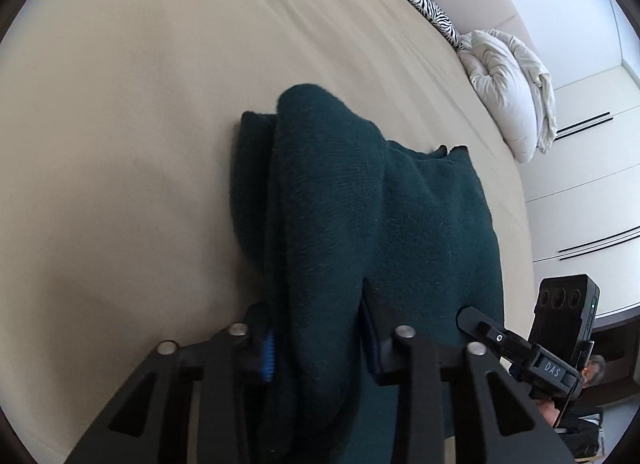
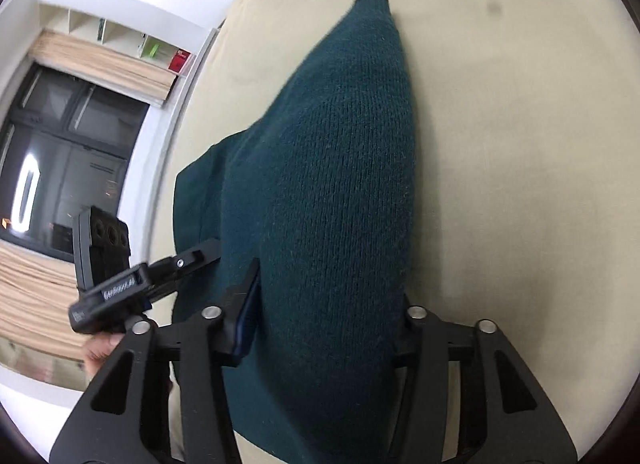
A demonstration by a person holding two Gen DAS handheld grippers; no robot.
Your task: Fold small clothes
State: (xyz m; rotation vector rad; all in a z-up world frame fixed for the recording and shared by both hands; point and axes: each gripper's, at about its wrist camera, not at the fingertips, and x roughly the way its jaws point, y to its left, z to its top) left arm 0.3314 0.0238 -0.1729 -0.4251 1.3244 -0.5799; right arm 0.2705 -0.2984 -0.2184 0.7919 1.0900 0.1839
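Left gripper [image 1: 318,348]: both fingers pressed into a thick bunched ridge of the dark green knit garment [image 1: 360,204]; clamped on it. Blue pad of one finger [image 1: 268,356] shows at the fabric's edge.

Right gripper [image 2: 326,328]: same story, fingers closed against a fat roll of the same garment [image 2: 332,184], cloth bulging up between them and hiding most of the far finger.

Each gripper shows in the other's view, just beside the cloth: the right gripper [image 1: 520,348] at the garment's right edge in the left wrist view, the left gripper [image 2: 160,268] at the left edge in the right wrist view. A bare hand [image 2: 100,348] is visible under the latter.

Garment: deep teal-green, fine ribbed knit, slightly fuzzy. Lifted at the near end into two humps, the rest trailing onto the bed [image 1: 120,124]. Far end lies flat on the beige sheet; a small notched corner sticks up there. A folded layer peeks out beneath on the left in the left wrist view.

Further out: zebra-print cushion [image 1: 424,4] and a crumpled white duvet [image 1: 512,92] along the bed's far edge, white cabinet fronts [image 1: 588,192] beyond. Opposite side, a dark window [image 2: 60,160] with wood-toned blinds.
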